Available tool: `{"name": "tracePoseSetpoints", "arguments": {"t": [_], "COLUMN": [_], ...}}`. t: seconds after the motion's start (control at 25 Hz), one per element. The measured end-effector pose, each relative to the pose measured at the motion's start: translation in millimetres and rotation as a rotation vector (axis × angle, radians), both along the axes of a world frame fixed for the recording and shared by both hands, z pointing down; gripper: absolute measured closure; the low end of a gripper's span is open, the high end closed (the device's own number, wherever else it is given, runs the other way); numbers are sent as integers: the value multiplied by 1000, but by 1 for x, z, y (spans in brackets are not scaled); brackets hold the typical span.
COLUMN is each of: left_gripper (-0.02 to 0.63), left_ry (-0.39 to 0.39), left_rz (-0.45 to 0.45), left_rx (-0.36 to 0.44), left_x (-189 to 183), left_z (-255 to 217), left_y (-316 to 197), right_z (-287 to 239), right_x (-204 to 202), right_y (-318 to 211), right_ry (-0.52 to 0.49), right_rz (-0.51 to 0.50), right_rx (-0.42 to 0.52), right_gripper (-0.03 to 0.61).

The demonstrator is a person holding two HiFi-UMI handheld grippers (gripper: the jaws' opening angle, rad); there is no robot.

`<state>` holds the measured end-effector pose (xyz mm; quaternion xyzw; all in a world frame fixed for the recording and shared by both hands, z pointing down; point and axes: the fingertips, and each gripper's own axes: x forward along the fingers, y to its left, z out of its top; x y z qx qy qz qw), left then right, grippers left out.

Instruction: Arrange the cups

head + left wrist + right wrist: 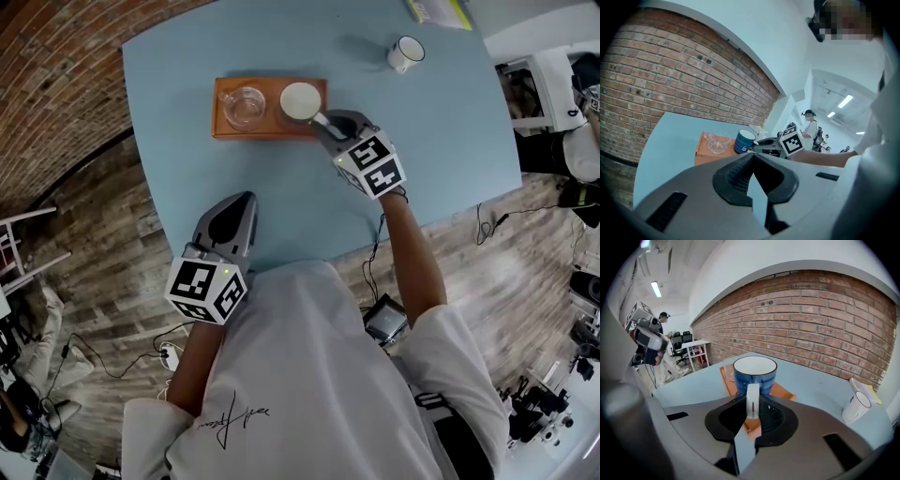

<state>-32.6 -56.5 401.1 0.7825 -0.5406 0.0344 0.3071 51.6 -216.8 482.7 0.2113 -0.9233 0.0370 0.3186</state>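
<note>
Over the blue tabletop [178, 178], the right claw [323, 122] pinches the white handle [753, 399] of a blue mug [300, 100]. The mug stands on the right half of an orange tray [222, 128], with its handle pointing off the tray's near edge toward the person. A glass cup [244, 106] sits on the tray's left half (just beside the mug). A white mug [405, 53] stands well beyond the tray's right end. The left claw [242, 202], pressed together and empty, hovers well short of the tray.
</note>
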Motion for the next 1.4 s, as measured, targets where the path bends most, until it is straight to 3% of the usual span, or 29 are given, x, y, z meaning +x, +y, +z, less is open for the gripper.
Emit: {"name": "tracePoseSetpoints", "arguments": {"t": [0.4, 0.96, 1.4], "left_gripper": [606, 606, 606], "left_ry": [17, 36, 16], "left_rz": [-12, -22, -50], "left_rx": [25, 72, 123], "left_x": [-5, -9, -22], "left_z": [-3, -11, -19], "left_y": [3, 11, 8], "right_z": [-1, -5, -14], "right_x": [6, -2, -4], "right_y": [-2, 13, 13], "right_ry": [-22, -65, -87], "right_rz": [186, 331, 556], "right_rx": [-16, -27, -41], "right_gripper": [515, 515, 515]}}
